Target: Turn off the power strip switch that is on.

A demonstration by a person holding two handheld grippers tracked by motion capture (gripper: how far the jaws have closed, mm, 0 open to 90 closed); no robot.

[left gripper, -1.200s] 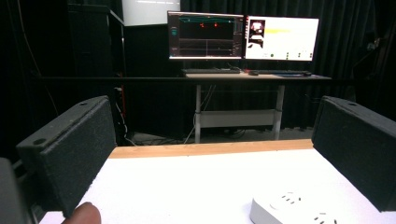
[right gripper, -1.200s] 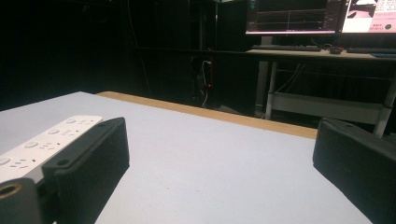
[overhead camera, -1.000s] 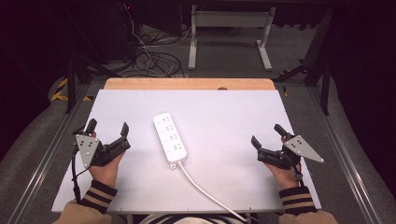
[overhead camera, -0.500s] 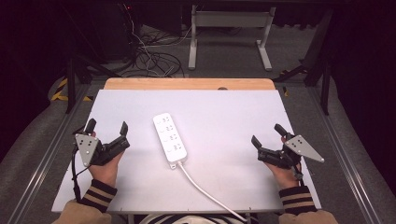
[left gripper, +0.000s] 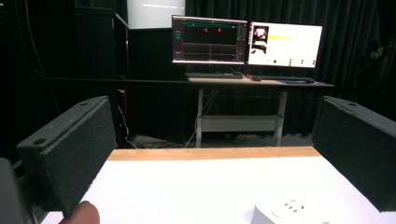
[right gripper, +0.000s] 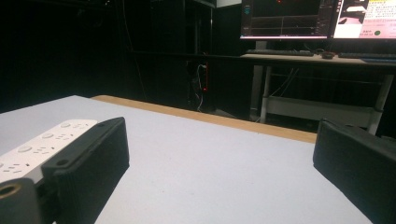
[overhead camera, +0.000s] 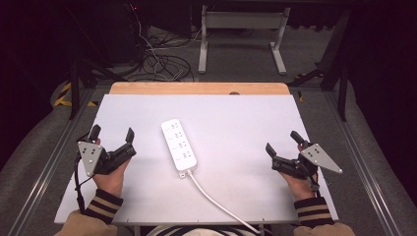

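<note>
Power strip (overhead camera: 179, 145) lengthwise, cord nearward

Power strip (overhead camera: 179, 149): smooth white plastic. Table (overhead camera: 246, 123): matt white top, wood edge behind strip. Jaw pads: rough black foam.

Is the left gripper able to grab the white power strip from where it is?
Probably yes: the left gripper is open, and only bare table lies between it and the power strip.
</note>
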